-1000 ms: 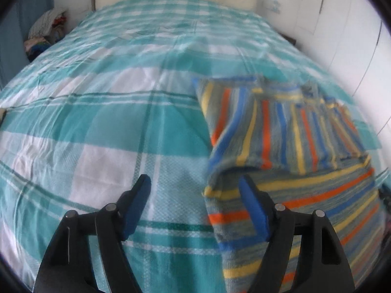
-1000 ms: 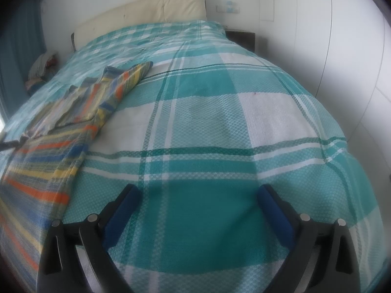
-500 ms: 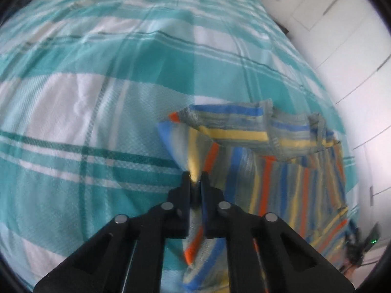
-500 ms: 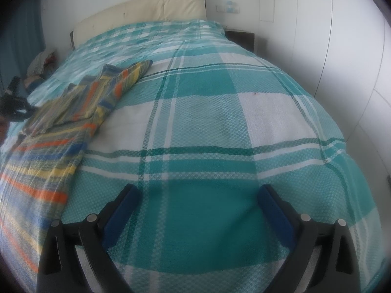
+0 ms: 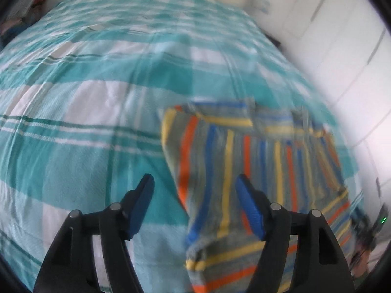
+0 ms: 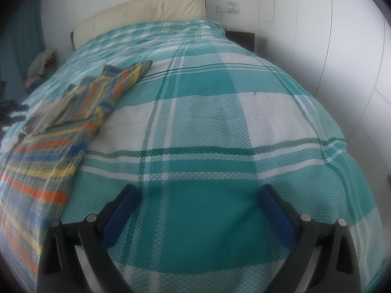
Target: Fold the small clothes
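A striped garment [image 5: 246, 161] in grey, orange, blue and yellow lies partly folded on the bed, its upper part doubled over the lower. My left gripper [image 5: 195, 190] hovers over the garment's left edge. Its jaws are opening, and the cloth below lies loose, with neither pad pressing on it. In the right wrist view the same garment [image 6: 73, 112] lies at the left. My right gripper [image 6: 198, 202] stands open over bare bedspread, clear of the cloth.
A teal and white checked bedspread [image 6: 220, 112] covers the bed. A cream headboard [image 6: 146, 7] stands at the far end, white wardrobe doors [image 6: 342, 36] along the right. A pile of clothes [image 6: 41, 63] sits beside the bed at far left.
The left gripper shut on the garment's left edge, carried it across as a fold, then let go and drew back with its jaws apart. The right gripper has not moved.
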Demonstrator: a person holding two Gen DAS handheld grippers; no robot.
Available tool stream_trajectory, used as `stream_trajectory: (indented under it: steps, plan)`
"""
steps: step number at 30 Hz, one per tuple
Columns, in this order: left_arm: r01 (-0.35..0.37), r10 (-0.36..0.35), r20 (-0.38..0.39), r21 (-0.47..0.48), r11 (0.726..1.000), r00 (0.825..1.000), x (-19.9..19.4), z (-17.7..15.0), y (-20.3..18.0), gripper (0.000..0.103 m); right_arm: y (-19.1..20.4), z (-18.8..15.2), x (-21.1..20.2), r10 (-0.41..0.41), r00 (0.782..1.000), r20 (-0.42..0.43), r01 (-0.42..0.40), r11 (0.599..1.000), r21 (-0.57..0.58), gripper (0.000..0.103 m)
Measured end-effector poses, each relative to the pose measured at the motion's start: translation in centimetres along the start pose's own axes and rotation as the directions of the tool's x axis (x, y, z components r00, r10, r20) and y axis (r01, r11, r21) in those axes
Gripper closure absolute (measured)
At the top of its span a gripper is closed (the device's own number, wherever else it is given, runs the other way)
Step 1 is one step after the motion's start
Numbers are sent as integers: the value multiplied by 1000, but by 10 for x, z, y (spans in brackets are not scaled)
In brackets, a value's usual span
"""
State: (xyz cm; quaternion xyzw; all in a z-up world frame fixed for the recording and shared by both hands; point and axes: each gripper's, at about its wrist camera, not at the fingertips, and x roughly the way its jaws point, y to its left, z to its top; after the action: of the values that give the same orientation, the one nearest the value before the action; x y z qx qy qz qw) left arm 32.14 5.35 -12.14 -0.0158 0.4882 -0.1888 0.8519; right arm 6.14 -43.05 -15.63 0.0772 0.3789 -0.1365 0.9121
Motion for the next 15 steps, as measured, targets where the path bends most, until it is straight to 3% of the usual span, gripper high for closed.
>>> stream_trajectory:
  steps: [1, 2, 4, 6, 9, 15]
  plan:
    - [-114, 118, -53, 73, 991, 992, 11, -12, -6, 50, 0, 0, 0, 0, 1000, 0, 0, 1000, 0, 5]
    - [-184, 194, -74, 125, 975, 978, 18, -23, -9, 51, 0, 0, 0, 0, 1000, 0, 0, 1000, 0, 5]
    - [-222, 226, -22, 110, 969, 974, 1, -36, -9, 47, 0, 0, 0, 0, 1000, 0, 0, 1000, 0, 5]
    - [-239, 238, 19, 66, 969, 971, -26, -44, -10, 29, 0, 0, 0, 0, 1000, 1, 0, 1000, 0, 5]
    - [-242, 233, 104, 81, 967, 967, -73, -63, -20, 17, 0, 0, 0, -1, 1000, 0, 1, 1000, -1, 5]
    - [-338, 310, 222, 99, 936, 924, -158, -85, -42, 6, 0, 0, 0, -3, 1000, 0, 3, 1000, -2, 5]
